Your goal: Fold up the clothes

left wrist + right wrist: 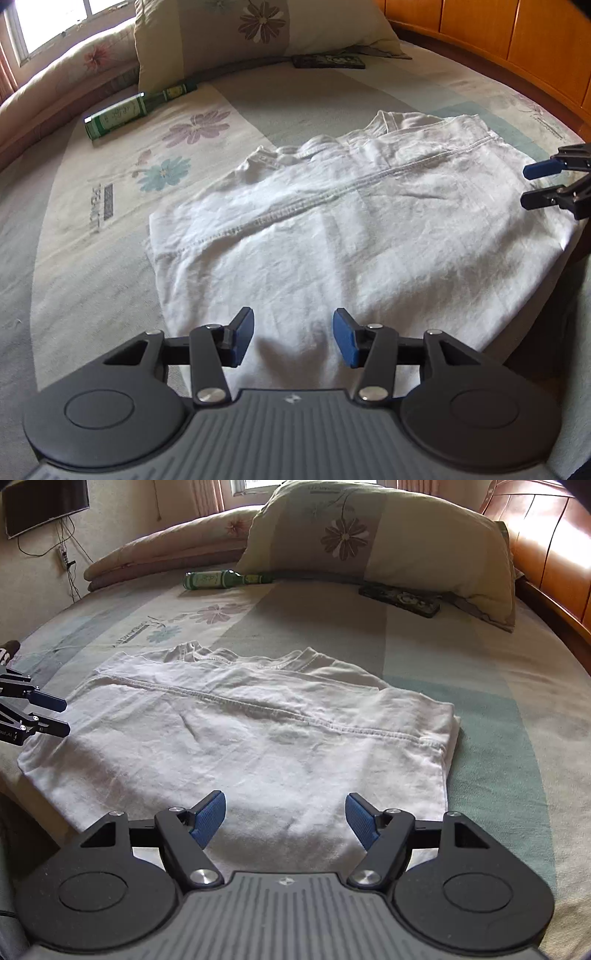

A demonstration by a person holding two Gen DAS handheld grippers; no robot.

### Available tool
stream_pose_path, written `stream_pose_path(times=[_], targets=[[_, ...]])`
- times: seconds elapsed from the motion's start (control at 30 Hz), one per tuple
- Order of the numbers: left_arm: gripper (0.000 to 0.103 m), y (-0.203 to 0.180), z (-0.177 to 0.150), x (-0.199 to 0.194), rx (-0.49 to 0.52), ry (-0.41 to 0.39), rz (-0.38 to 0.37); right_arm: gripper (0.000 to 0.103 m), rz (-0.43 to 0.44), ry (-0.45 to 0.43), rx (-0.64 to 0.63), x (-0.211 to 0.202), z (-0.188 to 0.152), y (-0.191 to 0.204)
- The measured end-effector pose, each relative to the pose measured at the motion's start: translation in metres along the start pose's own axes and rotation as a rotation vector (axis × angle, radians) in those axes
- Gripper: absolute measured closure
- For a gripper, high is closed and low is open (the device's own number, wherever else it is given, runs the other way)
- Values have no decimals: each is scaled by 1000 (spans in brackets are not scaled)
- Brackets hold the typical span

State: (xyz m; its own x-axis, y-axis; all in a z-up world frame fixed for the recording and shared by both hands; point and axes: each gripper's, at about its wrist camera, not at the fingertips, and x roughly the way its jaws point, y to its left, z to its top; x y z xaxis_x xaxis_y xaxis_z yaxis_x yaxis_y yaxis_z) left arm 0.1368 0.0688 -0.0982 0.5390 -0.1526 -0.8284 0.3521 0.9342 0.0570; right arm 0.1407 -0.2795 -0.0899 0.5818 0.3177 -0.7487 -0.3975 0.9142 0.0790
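White shirt (332, 229) is lying folded flat on the bed (92, 258). Left gripper (293, 341) and right gripper (286, 821) are hovering over its near edge, fingers released, nothing between them. Green bottle (221, 579) and a dark flat object, possibly a remote (400, 599), are lying by the pillow (388, 539).

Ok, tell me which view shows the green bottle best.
The right wrist view: the green bottle lies side-on and whole beside the pillow. The left wrist view shows the bottle foreshortened, its neck running under the pillow's edge.
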Motion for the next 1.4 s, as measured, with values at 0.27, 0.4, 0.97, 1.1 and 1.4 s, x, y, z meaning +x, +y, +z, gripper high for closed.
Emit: stream_pose_path(times=[0.27, 0.4, 0.97, 1.1, 1.4], targets=[[39, 1, -30, -29, -85, -4, 69, 8, -92, 16, 40, -16, -38, -3], [22, -4, -7, -38, -111, -111, -10, 2, -62, -74, 115, -27, -28, -5], [15, 1, 43, 15, -313, -182, 22, 0, -41, -223, 394, 3, -4, -34], [14, 2, 69, 31, -360, -219, -59, 0, -23, -228, 383, 29, 18, -28], [14, 22, 82, 52, -524, -206, 42, 0, -98, -250, 353, 65, 10, -16]])
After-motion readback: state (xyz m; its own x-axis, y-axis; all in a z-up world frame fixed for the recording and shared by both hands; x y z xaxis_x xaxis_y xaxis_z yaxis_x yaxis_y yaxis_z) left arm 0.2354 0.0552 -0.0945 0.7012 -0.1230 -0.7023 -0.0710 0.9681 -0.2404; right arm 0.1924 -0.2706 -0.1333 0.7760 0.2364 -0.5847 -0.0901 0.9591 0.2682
